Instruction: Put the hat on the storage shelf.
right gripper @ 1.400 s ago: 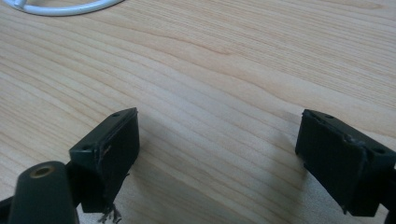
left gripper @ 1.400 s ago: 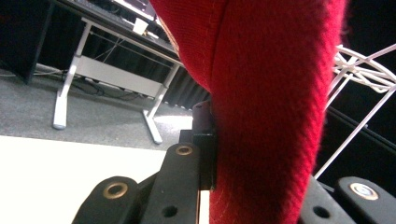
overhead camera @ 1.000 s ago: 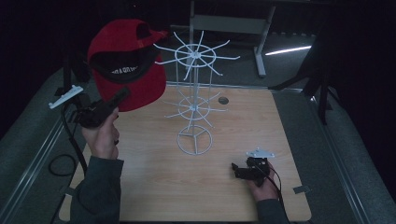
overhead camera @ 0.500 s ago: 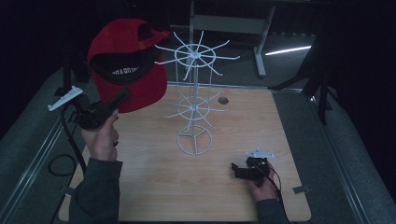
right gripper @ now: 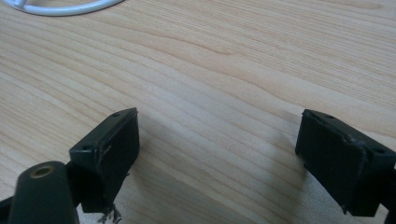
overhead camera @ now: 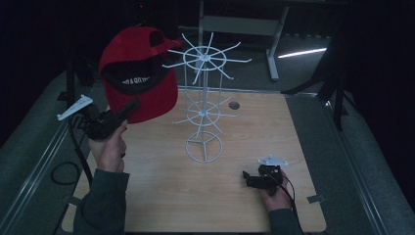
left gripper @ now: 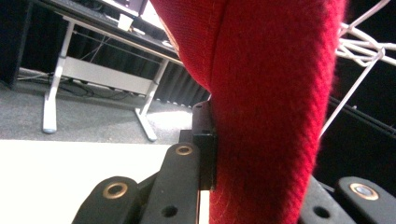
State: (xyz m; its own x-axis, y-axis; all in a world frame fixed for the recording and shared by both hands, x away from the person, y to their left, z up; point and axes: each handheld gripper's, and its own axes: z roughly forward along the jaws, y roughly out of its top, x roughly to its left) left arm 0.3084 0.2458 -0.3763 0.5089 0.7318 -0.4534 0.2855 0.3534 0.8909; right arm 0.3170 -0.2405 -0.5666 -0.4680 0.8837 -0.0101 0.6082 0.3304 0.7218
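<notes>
Red cap (overhead camera: 139, 73) hangs in the air above the table's (overhead camera: 161, 196) far left corner, pinched by the left gripper (overhead camera: 128, 106). Its black lining with white lettering faces the camera in the high view, and its top edge sits just beside the upper spokes of the white wire rack (overhead camera: 203, 105). In the left gripper view the red knit (left gripper: 266, 107) runs down between the jaws, which are clamped on it. The rack stands upright near the table's middle, its ring base flat on the wood. The right gripper (overhead camera: 252, 180) rests low near the table's near right corner; its jaws stand wide apart with bare wood (right gripper: 219, 107) between them.
</notes>
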